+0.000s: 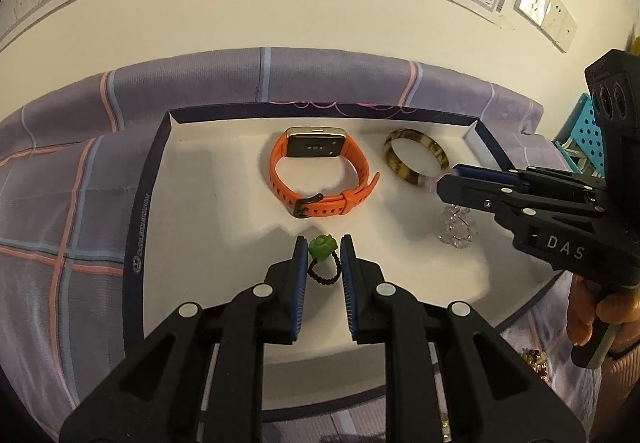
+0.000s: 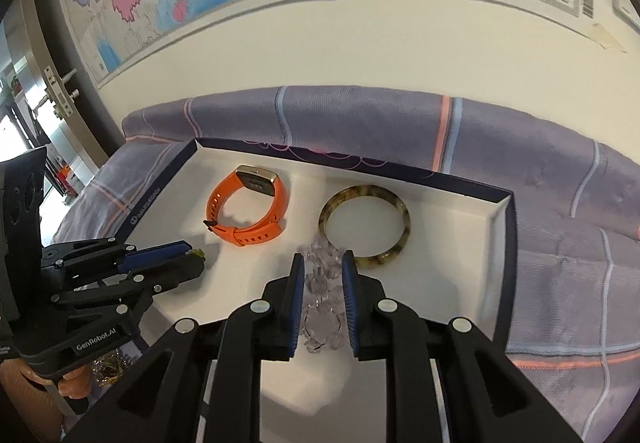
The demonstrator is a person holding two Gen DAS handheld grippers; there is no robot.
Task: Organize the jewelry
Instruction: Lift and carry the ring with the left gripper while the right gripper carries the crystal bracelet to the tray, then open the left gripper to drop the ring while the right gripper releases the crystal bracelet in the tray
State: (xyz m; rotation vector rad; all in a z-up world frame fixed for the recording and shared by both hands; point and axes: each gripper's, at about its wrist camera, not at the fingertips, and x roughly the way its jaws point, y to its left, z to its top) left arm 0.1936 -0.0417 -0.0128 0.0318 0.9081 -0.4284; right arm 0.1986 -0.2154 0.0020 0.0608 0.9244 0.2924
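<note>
Jewelry is going into the white tray (image 1: 200, 179) on the bed: the left claw (image 1: 323, 247) is clamped on a green flower ring (image 1: 320, 248), the right claw (image 2: 322, 265) on a clear bead bracelet (image 2: 322, 307). Lowering each piece onto bare tray floor, apart from the orange watch (image 1: 320, 171) and bangle (image 2: 365, 225), before letting go looks wise.

Both grippers — left gripper (image 1: 324, 243) and right gripper (image 2: 323, 261) — are black plastic with blue ribbed fingers (image 1: 299, 283) and silver rivets behind them.
</note>
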